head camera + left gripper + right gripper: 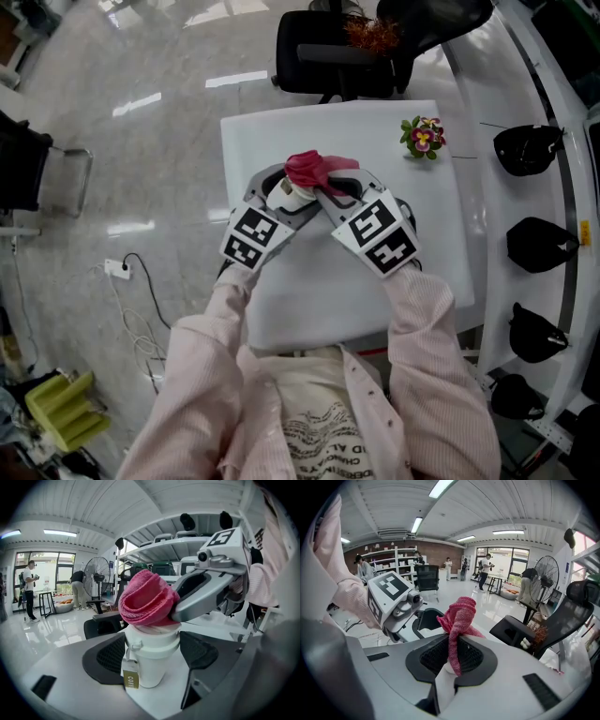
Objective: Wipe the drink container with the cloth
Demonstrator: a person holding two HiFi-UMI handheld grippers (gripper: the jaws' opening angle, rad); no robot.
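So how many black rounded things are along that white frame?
4 black rounded things down the head view's right side: top, second, third, lowest. More may be cut off.

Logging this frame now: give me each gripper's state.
Left gripper: closed on the white drink container.
Right gripper: closed on the pink cloth, which sits on the container's top.

Pale pink sleeves [424, 314]; grey left gripper [284, 194] and right gripper [330, 187], marker-cubed.
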